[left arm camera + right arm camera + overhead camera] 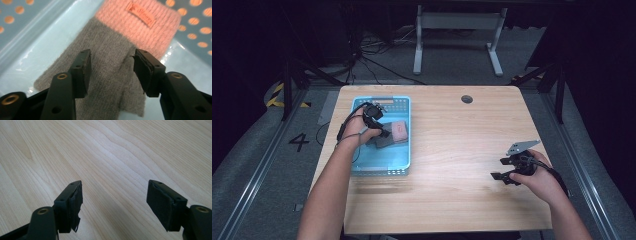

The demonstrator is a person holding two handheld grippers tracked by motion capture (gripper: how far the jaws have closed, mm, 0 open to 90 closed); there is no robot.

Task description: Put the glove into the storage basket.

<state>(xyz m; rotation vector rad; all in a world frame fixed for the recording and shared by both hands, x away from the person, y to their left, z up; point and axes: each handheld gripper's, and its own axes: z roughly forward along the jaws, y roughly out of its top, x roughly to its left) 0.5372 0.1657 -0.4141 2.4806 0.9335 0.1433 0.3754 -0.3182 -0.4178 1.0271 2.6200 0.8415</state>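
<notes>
You're hovering the left gripper (111, 72), jaws parted, over the glove (105, 65) in the basket (404, 150); close next, while the right gripper (113, 205) is idling open.

I can't read the blurred label (141, 13) on the glove (110, 62); its fingertips run off the frame's bottom edge

We see the table (452, 150) evenly lit from above against dark surroundings, with soft shadows. Up close, the glove (117, 62) is blurred at its pink cuff; glare glints on the basket (22, 67) floor.
</notes>
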